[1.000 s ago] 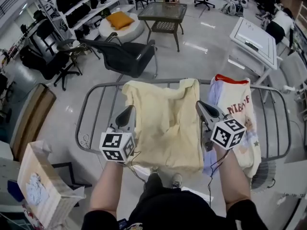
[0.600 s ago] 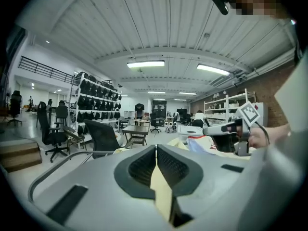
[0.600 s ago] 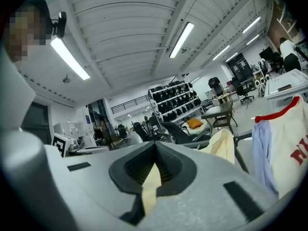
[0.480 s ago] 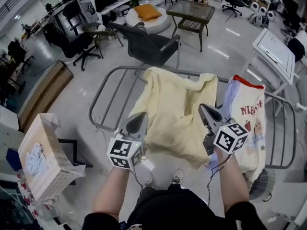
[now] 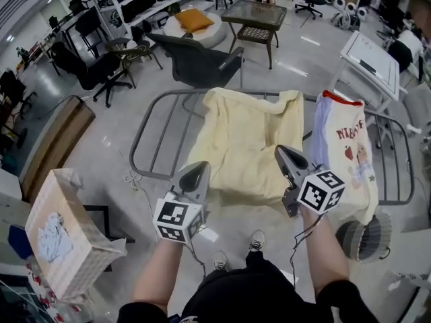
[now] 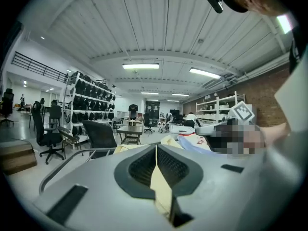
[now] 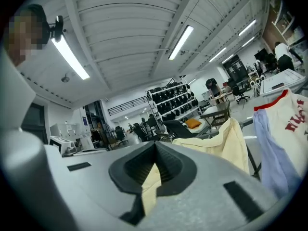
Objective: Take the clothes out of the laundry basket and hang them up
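Observation:
A pale yellow garment [image 5: 250, 136] hangs over the top rail of a grey drying rack [image 5: 143, 132]. My left gripper [image 5: 198, 172] is shut on its near left edge, and my right gripper [image 5: 283, 155] is shut on its near right edge. A strip of yellow cloth [image 6: 160, 186] shows between the closed jaws of the left gripper [image 6: 156, 147] in the left gripper view. In the right gripper view, the right gripper [image 7: 155, 144] likewise pinches yellow cloth [image 7: 150, 184]. A white printed garment [image 5: 345, 155] hangs on the rack to the right. The laundry basket [image 5: 75, 264] stands at lower left with white cloth inside.
A black chair [image 5: 196, 62] and a glass-topped table [image 5: 258, 16] stand beyond the rack. A round fan [image 5: 361, 239] lies on the floor at the right, by the rack's foot. A wooden box [image 5: 52, 138] is at the left. Shelving lines the far wall.
Both grippers have drawn back toward me, still shut on the yellow garment, and now sit at its near hem. The rack lies farther up and to the right in the head view.

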Available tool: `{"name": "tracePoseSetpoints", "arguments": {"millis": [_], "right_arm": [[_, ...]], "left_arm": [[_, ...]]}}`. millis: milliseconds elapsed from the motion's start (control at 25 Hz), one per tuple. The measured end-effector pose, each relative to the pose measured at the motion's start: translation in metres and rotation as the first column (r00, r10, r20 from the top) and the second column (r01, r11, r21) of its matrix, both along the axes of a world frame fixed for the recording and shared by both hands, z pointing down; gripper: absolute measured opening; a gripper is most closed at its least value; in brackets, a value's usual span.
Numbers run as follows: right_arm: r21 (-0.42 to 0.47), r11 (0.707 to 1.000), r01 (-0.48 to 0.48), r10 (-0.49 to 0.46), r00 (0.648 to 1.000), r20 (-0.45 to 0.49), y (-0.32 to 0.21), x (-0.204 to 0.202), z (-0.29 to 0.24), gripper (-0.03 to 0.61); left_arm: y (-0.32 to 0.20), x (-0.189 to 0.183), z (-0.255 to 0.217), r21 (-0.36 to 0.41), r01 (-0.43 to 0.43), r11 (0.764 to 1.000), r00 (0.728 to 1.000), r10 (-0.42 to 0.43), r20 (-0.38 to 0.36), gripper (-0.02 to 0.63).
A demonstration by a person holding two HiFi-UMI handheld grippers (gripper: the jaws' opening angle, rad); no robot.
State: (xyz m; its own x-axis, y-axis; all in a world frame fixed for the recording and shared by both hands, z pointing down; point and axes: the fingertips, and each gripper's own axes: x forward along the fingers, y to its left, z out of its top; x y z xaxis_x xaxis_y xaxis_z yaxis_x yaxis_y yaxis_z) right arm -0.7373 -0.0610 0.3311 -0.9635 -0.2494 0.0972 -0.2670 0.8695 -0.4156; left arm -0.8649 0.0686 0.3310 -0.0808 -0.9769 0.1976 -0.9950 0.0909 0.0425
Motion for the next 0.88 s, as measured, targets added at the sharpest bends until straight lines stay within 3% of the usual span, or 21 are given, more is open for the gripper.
{"name": "tracePoseSetpoints", "arguments": {"millis": [200, 360, 680, 880], "right_arm": [[0.018, 0.995, -0.100, 0.100, 0.995, -0.013, 0.039, 0.033, -0.004, 0.005], [0.031, 0.976, -0.216, 0.216, 0.976, -0.023, 0.066, 0.080, -0.003, 0.005], [0.040, 0.896, -0.442, 0.443, 0.893, -0.076, 0.107, 0.200, 0.002, 0.005], [0.041, 0.855, -0.516, 0.518, 0.853, -0.070, 0.120, 0.265, -0.003, 0.005]], "left_arm": [[0.022, 0.019, -0.001, 0.008, -0.102, 0.995, 0.995, 0.102, -0.007, 0.009], [0.031, 0.055, 0.005, 0.012, -0.221, 0.975, 0.975, 0.221, -0.021, 0.009], [0.030, 0.150, 0.010, 0.033, -0.434, 0.900, 0.898, 0.435, -0.069, 0.009], [0.034, 0.204, 0.012, 0.027, -0.489, 0.872, 0.868, 0.490, -0.084, 0.009]]}}
